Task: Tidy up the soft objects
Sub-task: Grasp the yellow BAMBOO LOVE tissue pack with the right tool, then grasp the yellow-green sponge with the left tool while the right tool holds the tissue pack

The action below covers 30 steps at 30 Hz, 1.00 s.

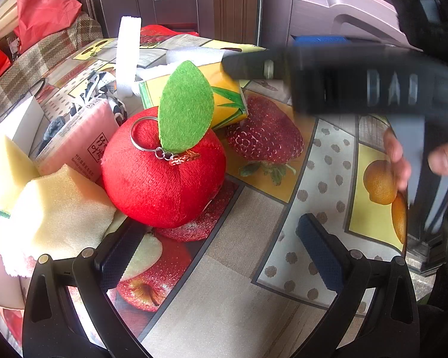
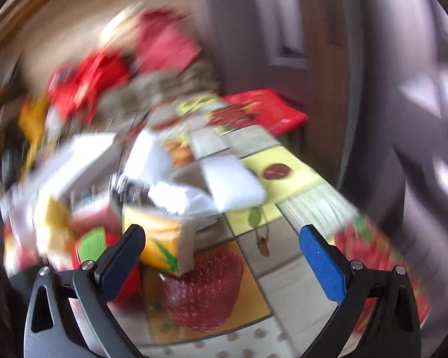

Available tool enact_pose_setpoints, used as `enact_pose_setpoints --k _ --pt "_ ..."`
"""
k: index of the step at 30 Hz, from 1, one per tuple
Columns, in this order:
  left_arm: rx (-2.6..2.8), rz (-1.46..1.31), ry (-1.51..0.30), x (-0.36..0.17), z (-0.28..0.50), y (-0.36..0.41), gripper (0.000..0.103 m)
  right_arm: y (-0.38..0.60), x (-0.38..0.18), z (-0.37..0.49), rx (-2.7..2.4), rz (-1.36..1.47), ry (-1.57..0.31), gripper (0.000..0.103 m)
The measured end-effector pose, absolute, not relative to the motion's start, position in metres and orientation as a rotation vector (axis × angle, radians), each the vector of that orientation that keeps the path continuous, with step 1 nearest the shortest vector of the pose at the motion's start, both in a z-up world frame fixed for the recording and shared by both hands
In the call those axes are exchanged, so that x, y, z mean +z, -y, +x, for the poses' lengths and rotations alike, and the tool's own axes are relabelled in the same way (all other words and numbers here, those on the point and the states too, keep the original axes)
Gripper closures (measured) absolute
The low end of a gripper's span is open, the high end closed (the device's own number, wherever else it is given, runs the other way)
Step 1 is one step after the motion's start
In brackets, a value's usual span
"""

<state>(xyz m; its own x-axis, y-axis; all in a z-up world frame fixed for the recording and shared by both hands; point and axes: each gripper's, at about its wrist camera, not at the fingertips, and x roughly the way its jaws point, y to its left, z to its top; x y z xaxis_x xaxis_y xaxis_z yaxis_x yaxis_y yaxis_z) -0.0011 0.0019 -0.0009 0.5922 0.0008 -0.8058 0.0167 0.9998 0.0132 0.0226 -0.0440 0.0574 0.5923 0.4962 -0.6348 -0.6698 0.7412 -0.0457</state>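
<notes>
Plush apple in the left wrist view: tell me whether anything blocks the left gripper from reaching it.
Nothing visible blocks it. The left gripper, jaws wide open, faces the plush apple across bare tablecloth. A yellow sponge lies just left of the apple, touching or nearly so; it could crowd the left jaw.

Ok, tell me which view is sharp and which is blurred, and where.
Left wrist view: mostly sharp; the plush apple and yellow sponges are crisp, but the right gripper crossing the top is smeared by motion. Right wrist view: heavy motion blur throughout; the yellow tissue pack and white foam block are streaked, only its own fingers sharp.
</notes>
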Motion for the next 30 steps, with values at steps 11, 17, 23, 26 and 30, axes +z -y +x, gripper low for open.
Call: enact_pose_setpoints --k 11,17,23,26,30 --pt "-0.009 0.021 -0.937 0.001 -0.002 -0.001 0.001 0.000 0.042 0.012 0.874 -0.729 -0.546 0.016" --pt "-0.009 0.020 -0.937 0.001 -0.002 -0.001 0.001 -0.027 0.031 0.015 0.908 -0.837 -0.528 0.046" --pt "-0.009 0.020 -0.937 0.001 -0.002 -0.001 0.001 -0.019 0.036 0.013 0.926 -0.790 -0.536 0.061" --pt "-0.009 0.020 -0.937 0.001 -0.002 -0.001 0.001 -0.006 0.044 0.015 0.918 -0.712 -0.559 0.070" --pt "-0.009 0.021 -0.937 0.001 -0.002 -0.001 0.001 0.018 0.050 0.014 0.908 -0.608 -0.582 0.075"
